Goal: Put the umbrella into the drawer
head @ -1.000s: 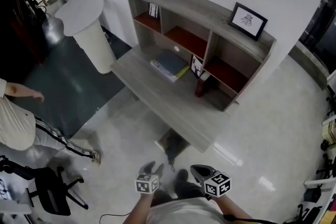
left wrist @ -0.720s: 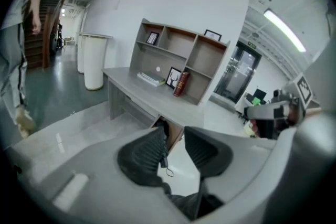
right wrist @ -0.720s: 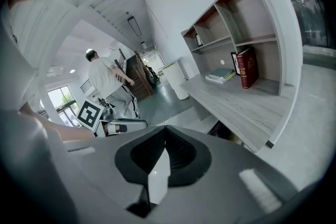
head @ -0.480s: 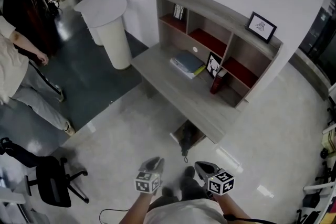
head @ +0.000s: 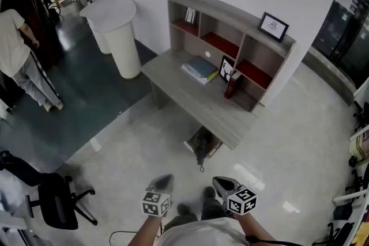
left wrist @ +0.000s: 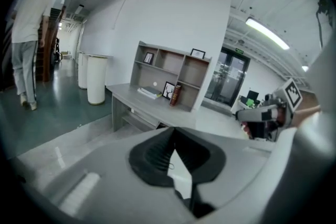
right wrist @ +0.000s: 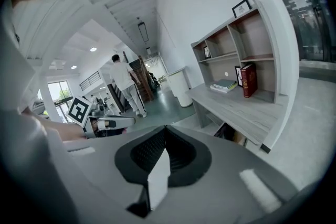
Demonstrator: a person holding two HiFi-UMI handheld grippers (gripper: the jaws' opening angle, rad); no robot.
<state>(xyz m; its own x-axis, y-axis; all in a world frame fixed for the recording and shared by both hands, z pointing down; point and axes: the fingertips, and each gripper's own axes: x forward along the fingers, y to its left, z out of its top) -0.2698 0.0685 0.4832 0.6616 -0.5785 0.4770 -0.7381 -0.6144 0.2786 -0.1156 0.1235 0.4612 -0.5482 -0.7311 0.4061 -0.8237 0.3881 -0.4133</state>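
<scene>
1. Nearest the camera and well short of the desk (head: pixel 190 102), the left gripper (head: pixel 163 181) and the right gripper (head: pixel 221 183) hung side by side above the pale glossy floor (head: pixel 138 144). Each had its jaws closed tip to tip with nothing between them.
2. The umbrella (head: pixel 201 144), a dark bundle, lay in the open drawer (head: pixel 188 146) that stuck out below the desk's front edge. It was well apart from both grippers and roughly straight ahead of them.
3. On the desk top sat a stack of books (head: pixel 200 68), a small framed picture (head: pixel 226 68) and an upright red book (head: pixel 233 84). All three sat at the foot of the desk's shelf unit (head: pixel 230 15), which carried another picture frame (head: pixel 273 26) on top.
4. Left of the desk a white round pedestal (head: pixel 118 34) stood on a darker floor (head: pixel 75 103). An office chair (head: pixel 56 205) stood well to the desk's near left.
5. Farthest from the desk, at the left edge, a person (head: pixel 17 49) stood by a dark doorway.
</scene>
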